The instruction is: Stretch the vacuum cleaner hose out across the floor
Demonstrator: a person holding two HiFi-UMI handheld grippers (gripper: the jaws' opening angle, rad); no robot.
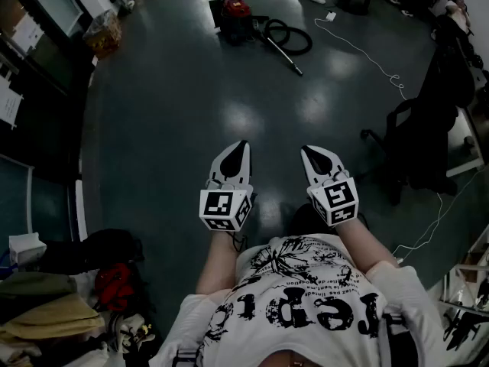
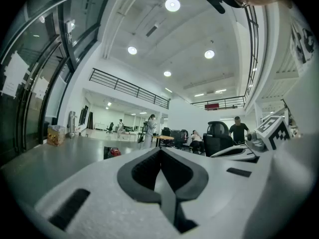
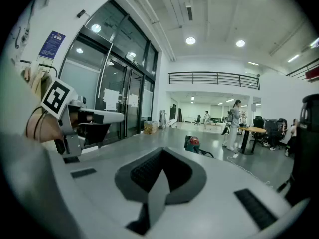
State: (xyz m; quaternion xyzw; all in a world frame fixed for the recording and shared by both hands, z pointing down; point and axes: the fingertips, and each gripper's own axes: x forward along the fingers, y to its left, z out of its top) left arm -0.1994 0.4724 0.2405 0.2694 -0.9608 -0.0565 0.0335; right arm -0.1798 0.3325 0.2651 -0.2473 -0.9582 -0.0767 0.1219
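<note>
The left gripper (image 1: 238, 151) and the right gripper (image 1: 312, 154) are held side by side over the dark floor (image 1: 168, 113), close together but not touching. In each gripper view the jaws are seen pressed together, with nothing between them.

The vacuum cleaner (image 1: 235, 12), red and black, is seen well ahead of both tips, far out of reach, and is set on the floor. Its hose (image 1: 308, 41) is found coiled in a loop just to the right of the body, roughly in line with the right gripper. A wand (image 1: 290, 61) is laid from the loop back toward the grippers.

A white cable (image 1: 367, 56) is trailed over the floor ahead and to the right of the right gripper. An office chair (image 1: 412, 140) is placed to that gripper's right.
</note>
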